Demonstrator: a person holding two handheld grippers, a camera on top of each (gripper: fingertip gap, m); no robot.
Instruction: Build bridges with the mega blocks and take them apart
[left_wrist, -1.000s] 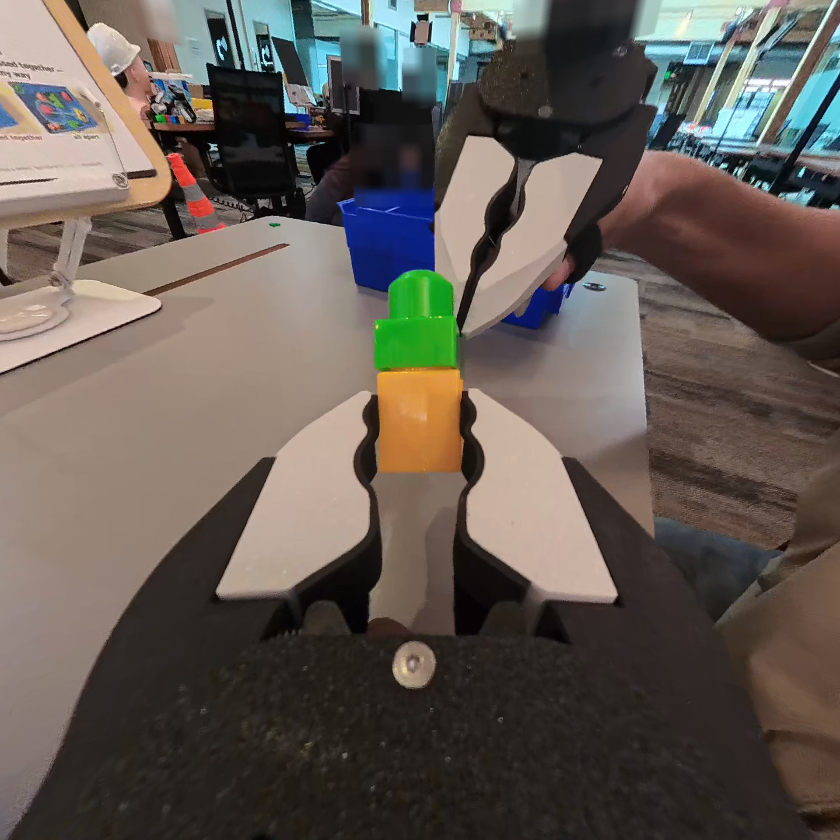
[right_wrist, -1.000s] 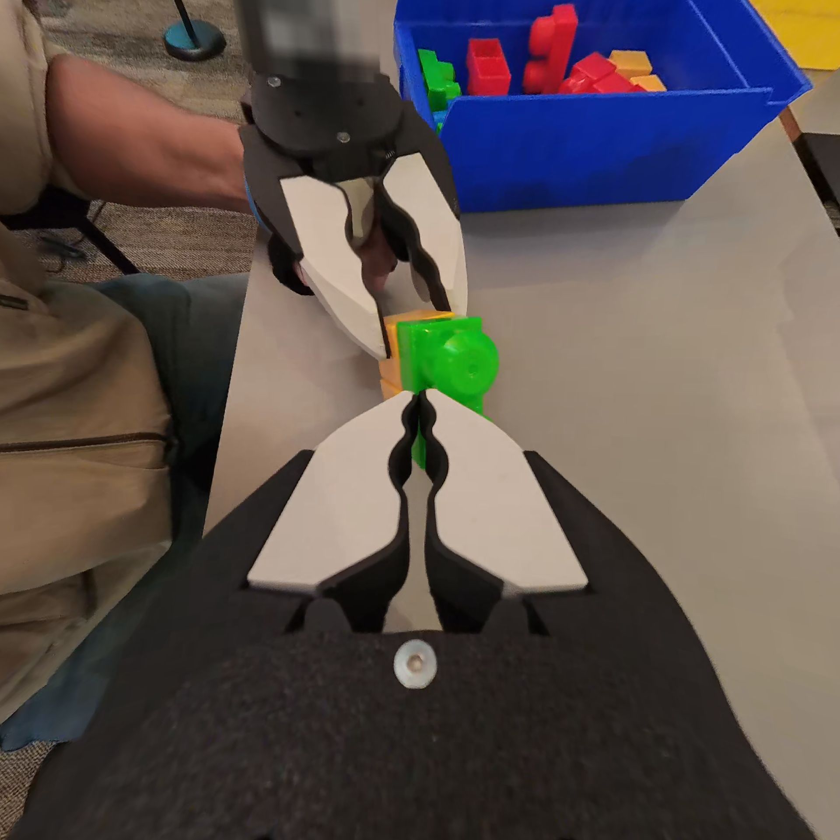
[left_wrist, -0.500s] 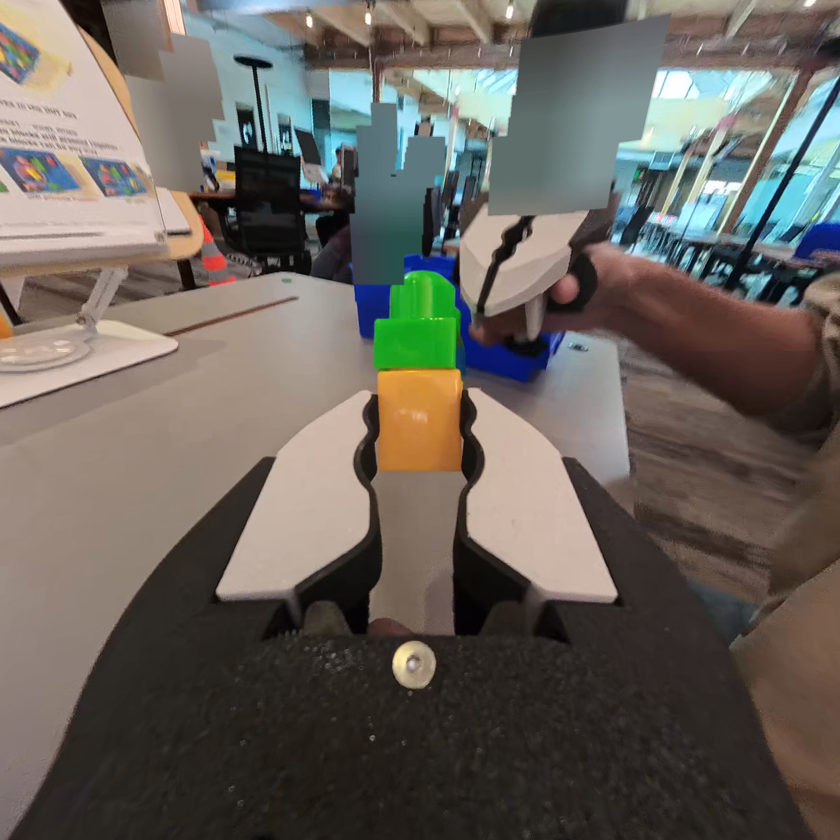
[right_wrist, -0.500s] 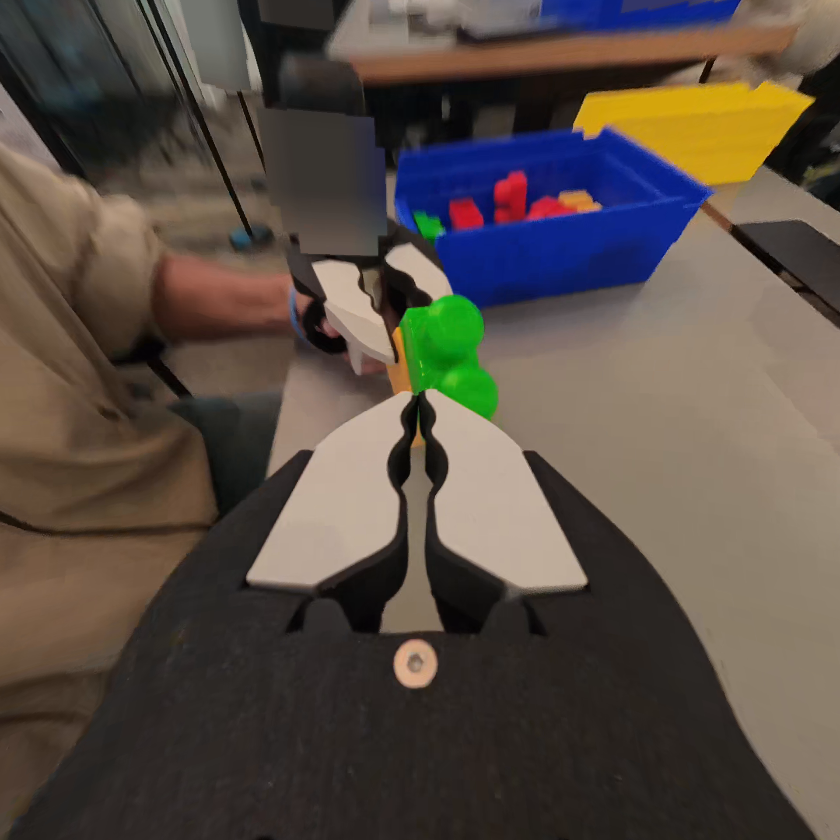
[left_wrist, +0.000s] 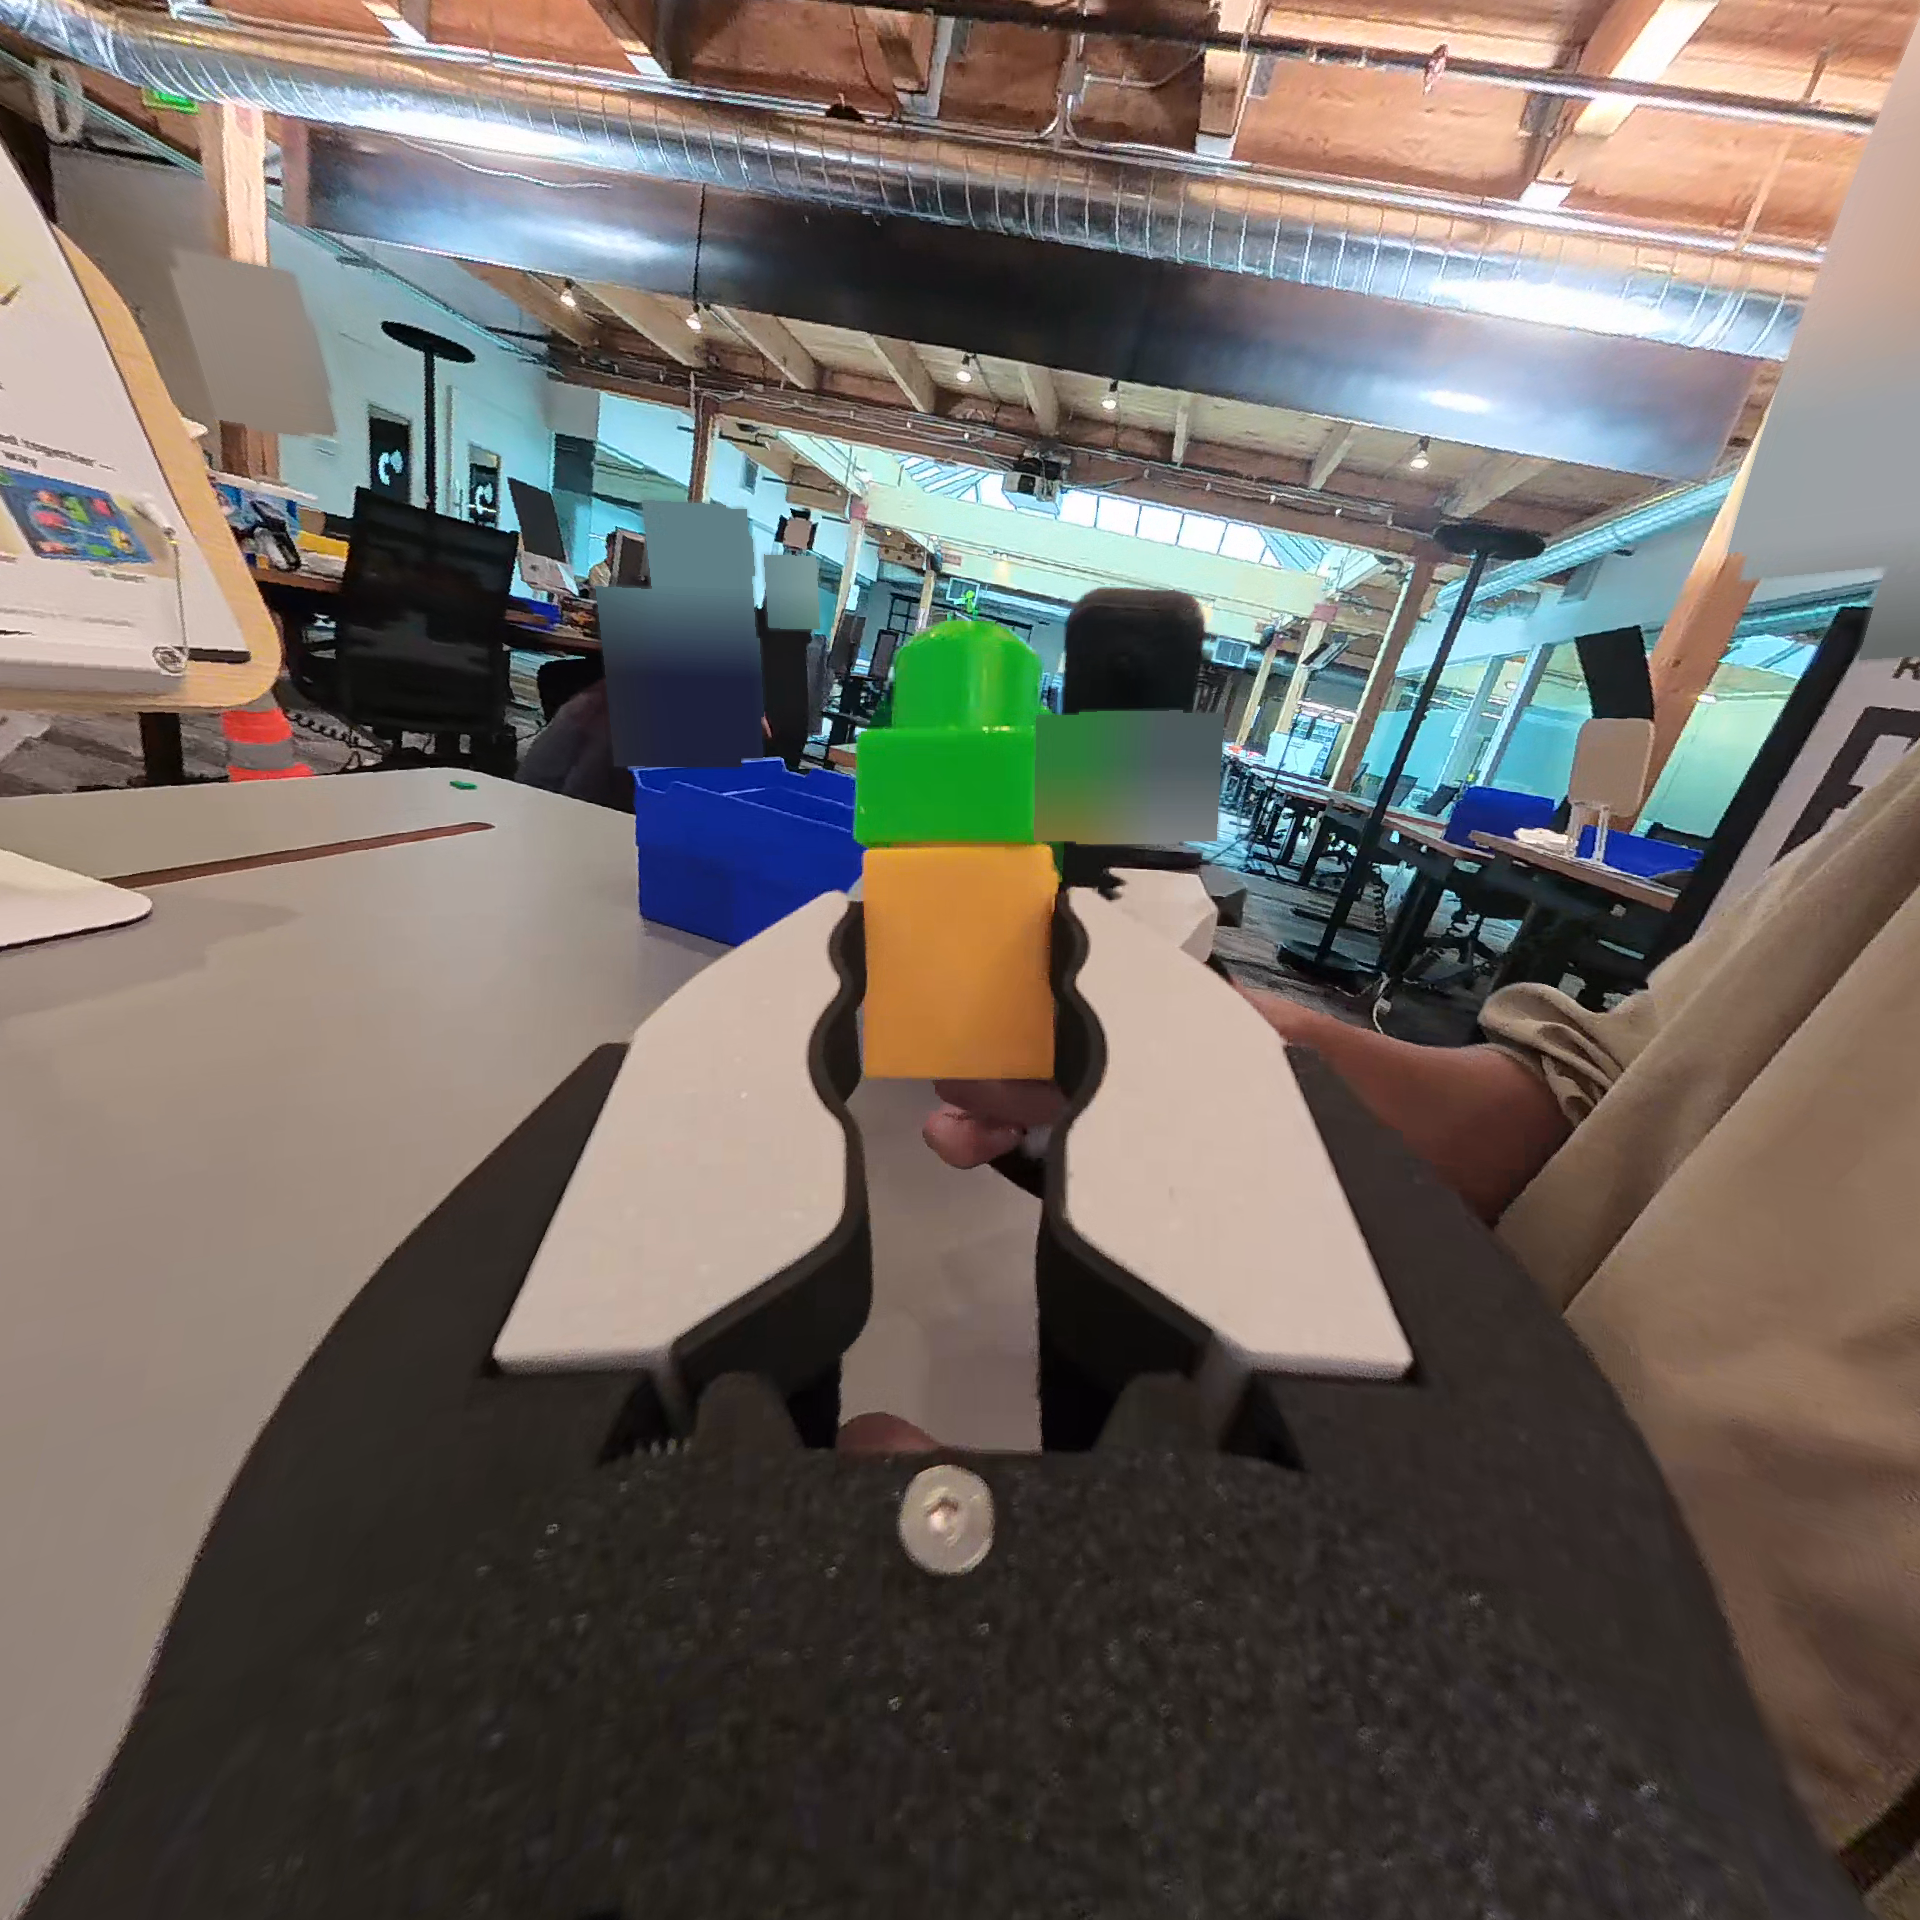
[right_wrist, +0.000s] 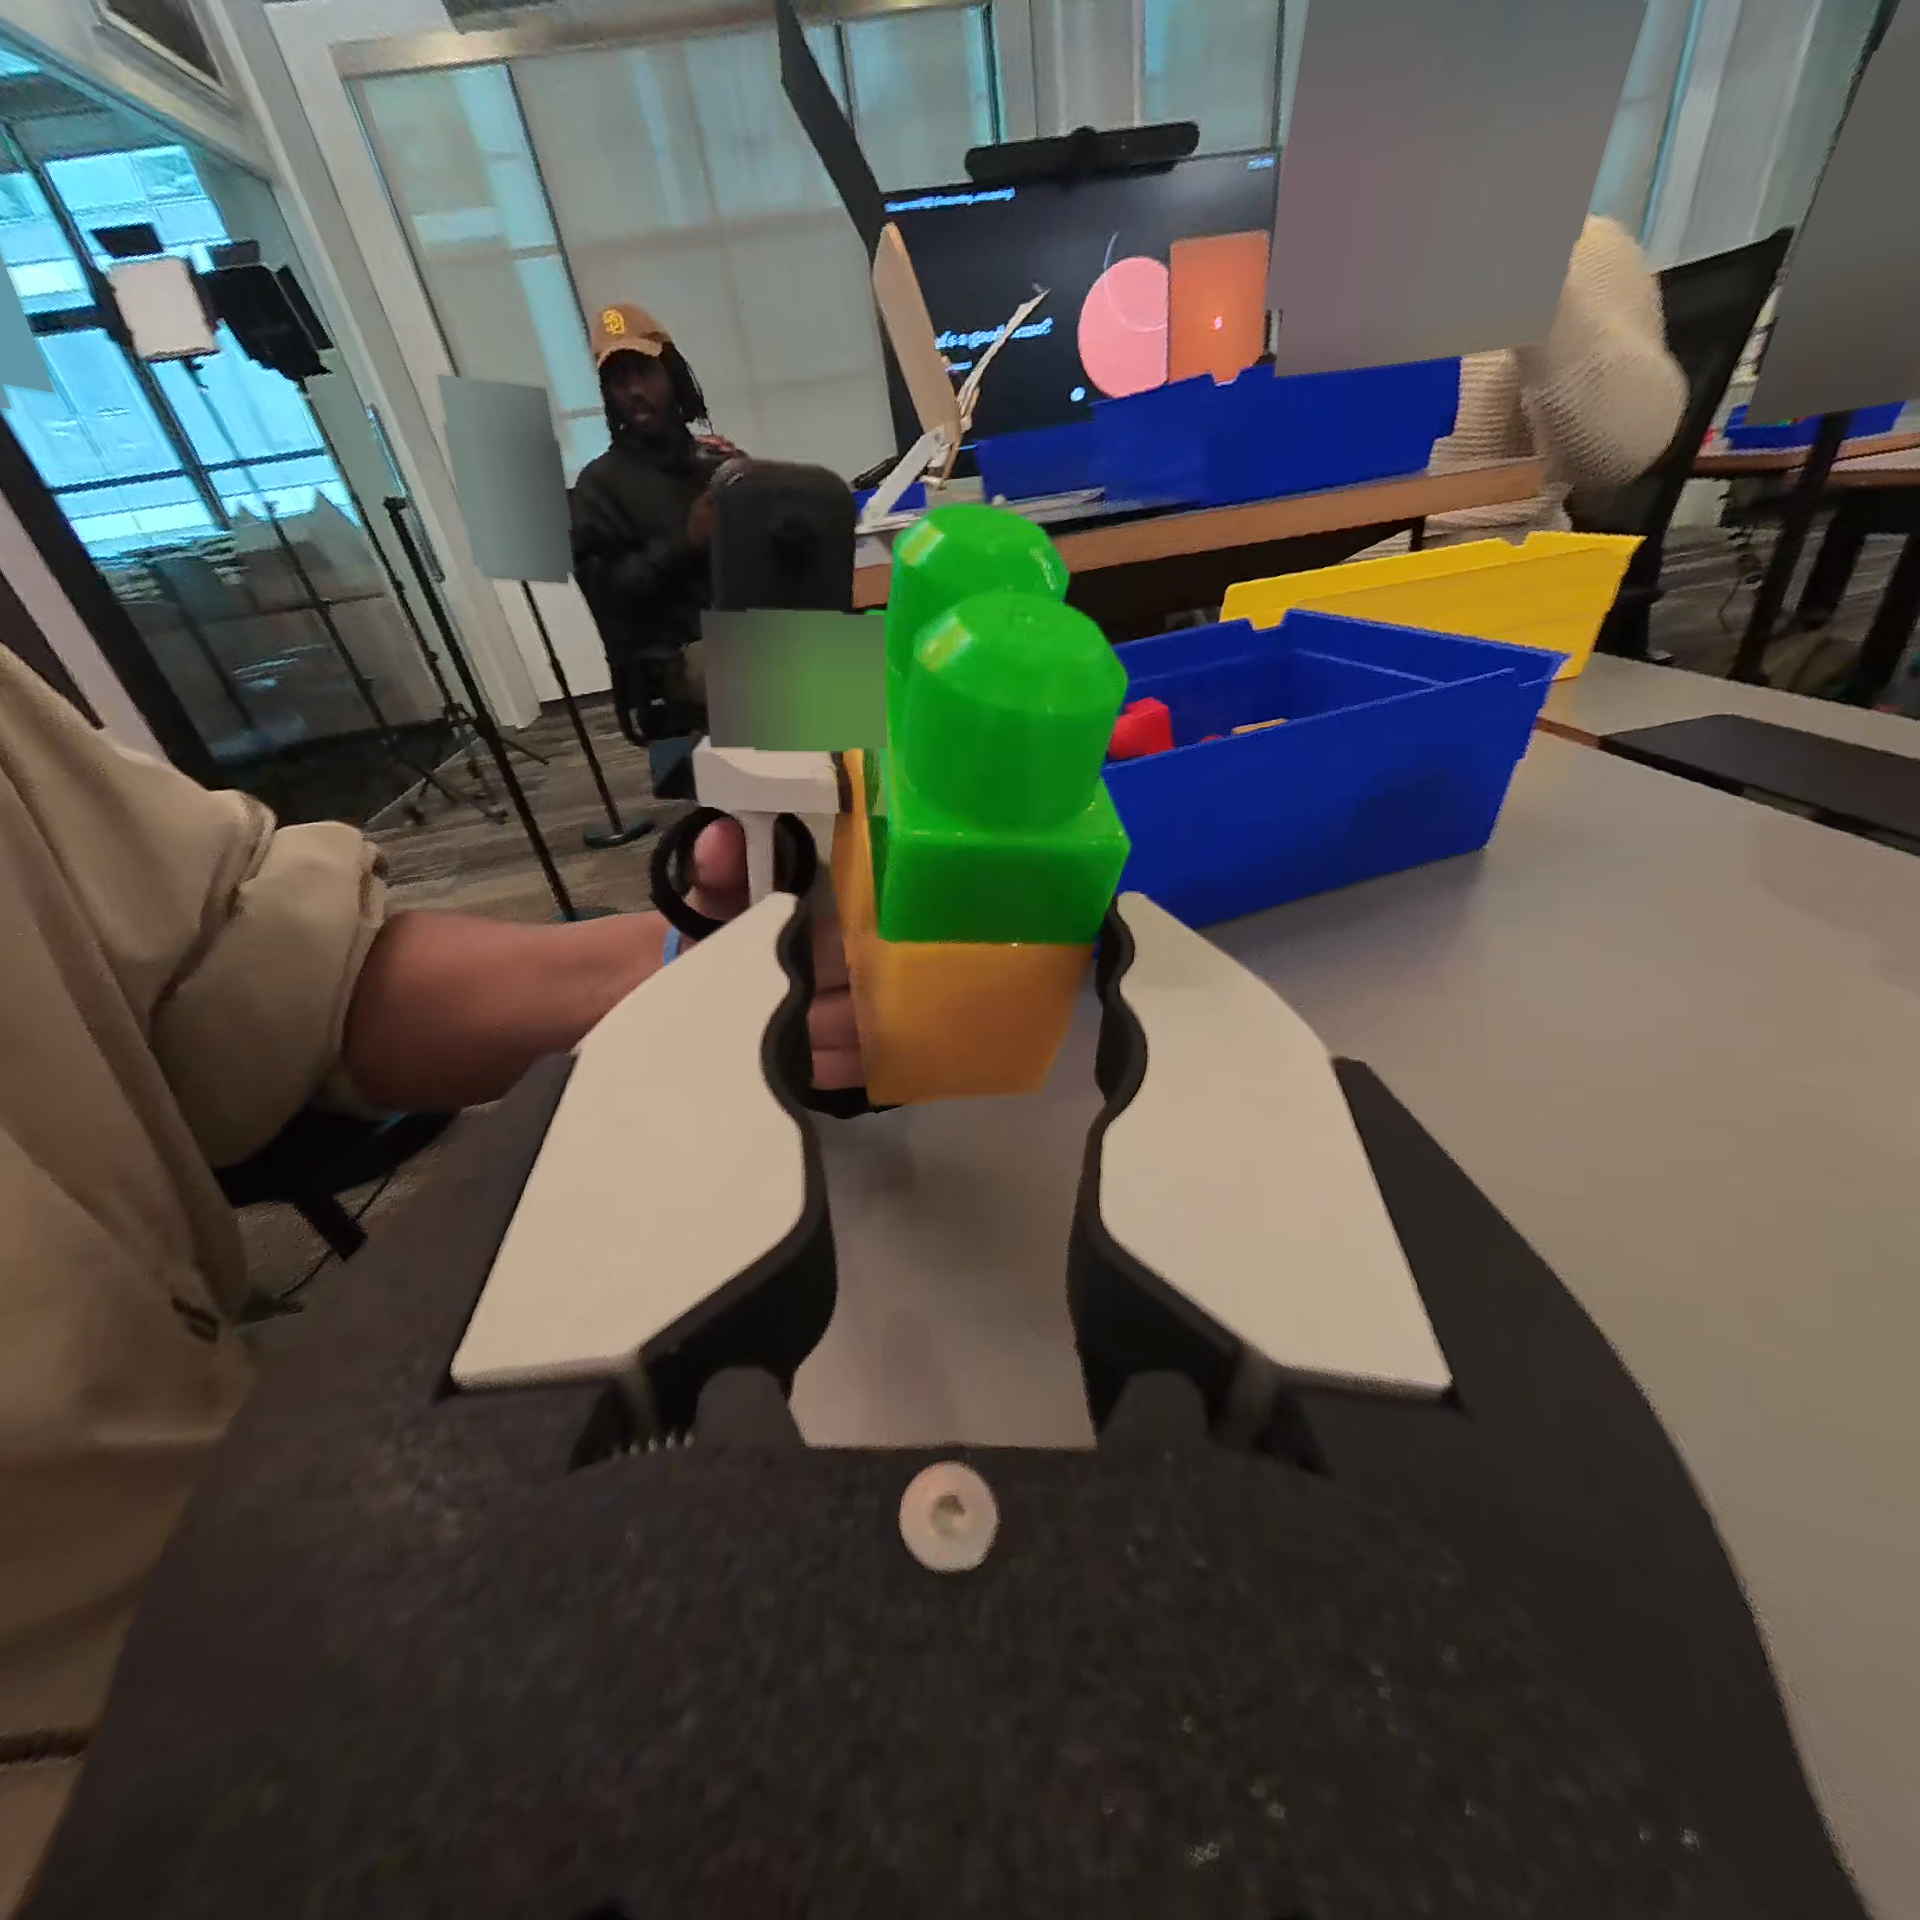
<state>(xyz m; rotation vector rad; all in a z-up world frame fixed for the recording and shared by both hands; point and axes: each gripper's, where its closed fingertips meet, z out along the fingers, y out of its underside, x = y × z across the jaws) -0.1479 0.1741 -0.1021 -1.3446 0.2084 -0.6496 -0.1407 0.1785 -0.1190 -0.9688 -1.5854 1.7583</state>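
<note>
An orange block (left_wrist: 956, 977) with a green two-stud block (left_wrist: 945, 769) pressed on top is held in my left gripper (left_wrist: 956, 914), which is shut on the orange block's sides. In the right wrist view the same orange block (right_wrist: 956, 1018) and green block (right_wrist: 997, 842) sit between the fingers of my right gripper (right_wrist: 951, 914). Its jaws are open, standing on either side of the stack with a gap on the left side. The stack appears lifted off the grey table (right_wrist: 1558, 1039). The right gripper (left_wrist: 1174, 904) shows only partly behind the blocks in the left wrist view.
A blue bin (right_wrist: 1330, 810) holding red and orange blocks stands on the table behind the stack; it also shows in the left wrist view (left_wrist: 727, 862). A yellow bin (right_wrist: 1455, 592) lies beyond it. A document stand (left_wrist: 104, 582) is at the left. The person's forearm (right_wrist: 499, 1008) crosses at the left. My two grippers' fingertips are within a few centimetres of each other.
The right gripper dropped from above the stack to level with it and opened around the blocks. Both cameras tilted up. The left gripper kept its hold on the orange block.
</note>
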